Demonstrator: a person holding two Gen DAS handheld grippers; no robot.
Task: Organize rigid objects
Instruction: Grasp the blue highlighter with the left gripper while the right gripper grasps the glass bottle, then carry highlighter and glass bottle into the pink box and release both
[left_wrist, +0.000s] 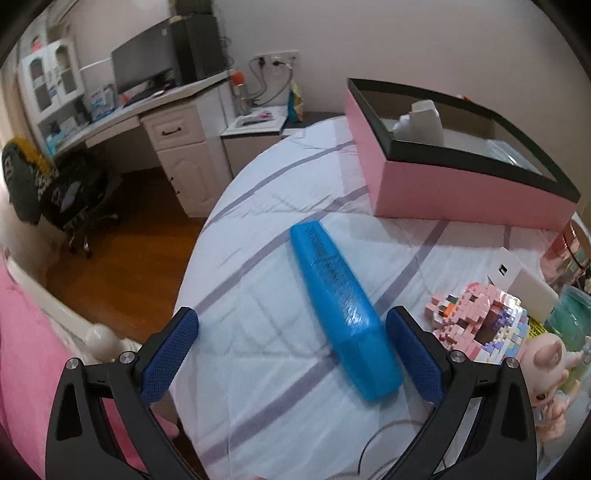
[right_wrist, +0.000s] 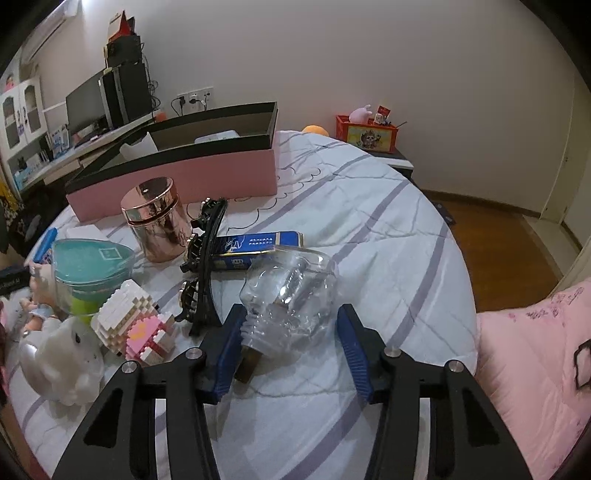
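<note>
A long blue case (left_wrist: 341, 310) lies on the striped bedsheet. My left gripper (left_wrist: 291, 332) is open above it, its right finger close beside the case's near end. The pink box with a black rim (left_wrist: 461, 184) stands open behind it and shows in the right wrist view (right_wrist: 177, 173). My right gripper (right_wrist: 291, 325) is open around a clear glass bottle (right_wrist: 291, 291) lying on its side, its neck against the left finger. Neither gripper holds anything.
A rose-gold tin (right_wrist: 157, 218), a teal heart-shaped box (right_wrist: 90, 266), a black hair clip (right_wrist: 203, 266), a blue flat box (right_wrist: 258, 245), block models (right_wrist: 135, 325) (left_wrist: 480, 317), a white toy (right_wrist: 62, 362) and a pink doll (left_wrist: 550, 365) crowd the bed. A pink pillow (right_wrist: 535, 369) lies right.
</note>
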